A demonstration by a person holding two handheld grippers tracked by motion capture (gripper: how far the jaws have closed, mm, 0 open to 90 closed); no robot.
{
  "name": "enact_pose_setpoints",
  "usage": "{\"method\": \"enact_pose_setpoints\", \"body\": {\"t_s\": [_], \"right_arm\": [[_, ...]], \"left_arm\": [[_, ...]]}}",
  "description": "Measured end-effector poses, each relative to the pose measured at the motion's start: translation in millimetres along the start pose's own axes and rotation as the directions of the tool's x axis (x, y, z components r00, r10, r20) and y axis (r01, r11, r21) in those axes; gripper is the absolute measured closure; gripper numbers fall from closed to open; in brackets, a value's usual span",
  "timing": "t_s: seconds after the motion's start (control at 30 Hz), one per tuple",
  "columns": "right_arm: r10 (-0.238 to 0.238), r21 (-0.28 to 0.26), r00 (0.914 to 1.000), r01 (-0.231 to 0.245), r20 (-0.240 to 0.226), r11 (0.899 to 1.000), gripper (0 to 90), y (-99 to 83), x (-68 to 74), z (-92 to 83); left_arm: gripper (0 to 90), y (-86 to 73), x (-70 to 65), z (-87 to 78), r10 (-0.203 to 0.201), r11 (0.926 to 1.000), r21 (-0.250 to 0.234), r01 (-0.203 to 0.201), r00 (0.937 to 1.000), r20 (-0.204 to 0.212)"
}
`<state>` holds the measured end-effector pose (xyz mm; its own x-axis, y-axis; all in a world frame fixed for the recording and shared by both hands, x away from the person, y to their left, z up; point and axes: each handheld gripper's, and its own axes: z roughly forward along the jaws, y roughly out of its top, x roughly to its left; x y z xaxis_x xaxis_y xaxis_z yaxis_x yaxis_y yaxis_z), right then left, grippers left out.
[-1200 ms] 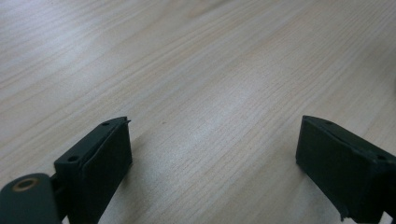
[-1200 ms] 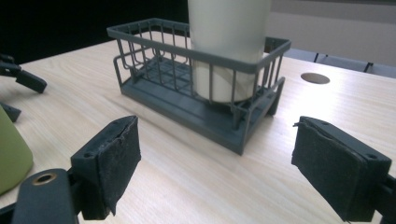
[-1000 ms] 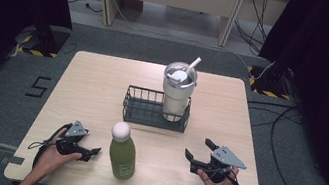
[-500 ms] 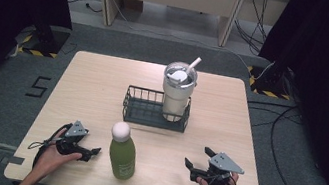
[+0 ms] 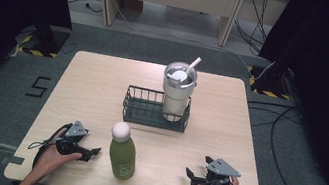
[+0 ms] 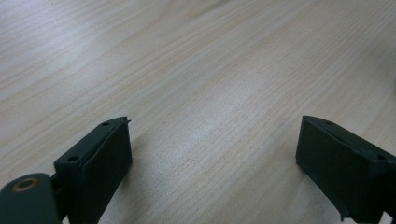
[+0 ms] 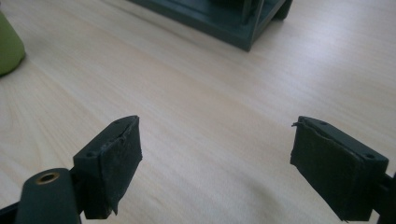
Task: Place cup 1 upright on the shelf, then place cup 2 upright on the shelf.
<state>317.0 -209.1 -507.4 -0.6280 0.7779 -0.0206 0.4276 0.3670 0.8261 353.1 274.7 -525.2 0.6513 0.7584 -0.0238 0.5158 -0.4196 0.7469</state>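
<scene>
The high view shows the tumbler (image 5: 177, 92) standing in the wire basket (image 5: 155, 109). The green bottle (image 5: 122, 151) stands near, between the left tongs (image 5: 92, 151) and right tongs (image 5: 191, 174), both apart on the tabletop (image 5: 92, 90).

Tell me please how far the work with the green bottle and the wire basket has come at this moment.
Done: the tumbler with a straw already stands in the right part of the wire basket. In hand: nothing; the left gripper and the right gripper are open, low at the near edge of the table. Left: the green bottle stands upright outside the basket, untouched; probably it goes into the free left part.
</scene>
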Motion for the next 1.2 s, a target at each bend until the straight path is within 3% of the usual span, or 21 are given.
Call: {"method": "enact_pose_setpoints", "body": {"t_s": [0.47, 0.6, 1.2], "right_arm": [[0.009, 0.100, 0.9999, -0.008, -0.013, 0.995, 16.8, -9.6, 1.5, 1.2], [0.003, 0.157, 1.0000, -0.002, -0.005, 0.988, 16.0, -11.2, 3.7, 2.3], [0.013, 0.165, 0.9999, -0.010, -0.012, 0.986, 14.2, -11.8, 2.1, 2.2]], "left_arm": [[9.8, 0.0, 0.0, 0.0, 0.000, 1.0000, 0.000, 0.000, 1.0000, 0.000], [9.8, 0.0, 0.0, 0.0, 0.000, 1.0000, 0.000, 0.000, 1.0000, 0.000], [10.1, -0.2, 0.1, -0.4, 0.005, 1.0000, 0.002, -0.005, 1.0000, 0.001]]}}
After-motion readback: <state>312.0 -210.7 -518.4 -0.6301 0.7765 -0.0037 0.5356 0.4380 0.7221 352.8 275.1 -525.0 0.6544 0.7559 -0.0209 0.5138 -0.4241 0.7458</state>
